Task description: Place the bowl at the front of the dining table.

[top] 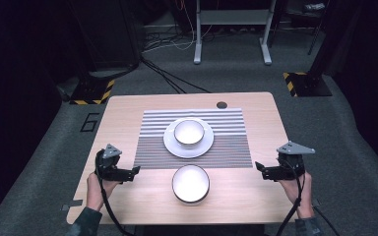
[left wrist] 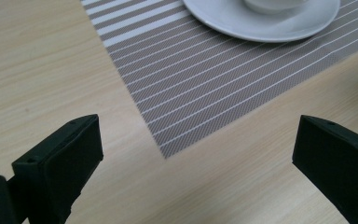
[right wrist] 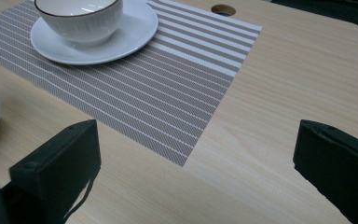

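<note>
Right gripper view: table's round hole [right wrist: 223,9] beyond striped placemat [right wrist: 168,79].

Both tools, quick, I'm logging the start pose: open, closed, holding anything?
Left tool: open, holding nothing, above the bare table.
Right tool: open, holding nothing.

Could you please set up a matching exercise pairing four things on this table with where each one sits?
Things:
1. far bowl
2. near bowl
3. plate
4. left gripper

Places:
A. on bare wood, in front of the mat
B. on the striped mat, under a bowl
C. over the table's left edge, jaws open
D. on the plate

Pairs: 1-D, 2-A, 3-B, 4-C
</note>
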